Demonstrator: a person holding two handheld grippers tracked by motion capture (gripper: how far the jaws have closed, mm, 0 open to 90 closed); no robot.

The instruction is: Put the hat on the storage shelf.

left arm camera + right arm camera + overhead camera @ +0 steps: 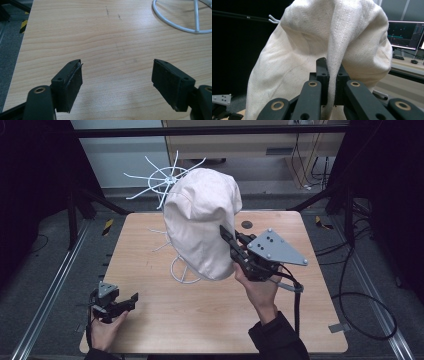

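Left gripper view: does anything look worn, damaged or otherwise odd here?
Yes. The pad on the near-left jaw of the left gripper looks frayed: its top edge is ragged and seems to be peeling from the black backing. The opposite pad looks intact. The jaws stand open above the bare table.

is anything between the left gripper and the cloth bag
Nothing visible: bare table lies between the open left gripper and the bag, which hangs on the white wire rack, pinched by the right gripper.

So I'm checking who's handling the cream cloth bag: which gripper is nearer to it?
Right. The right gripper is shut on a fold of the cream cloth bag. The left gripper rests open near the table's front left corner, well apart from it.
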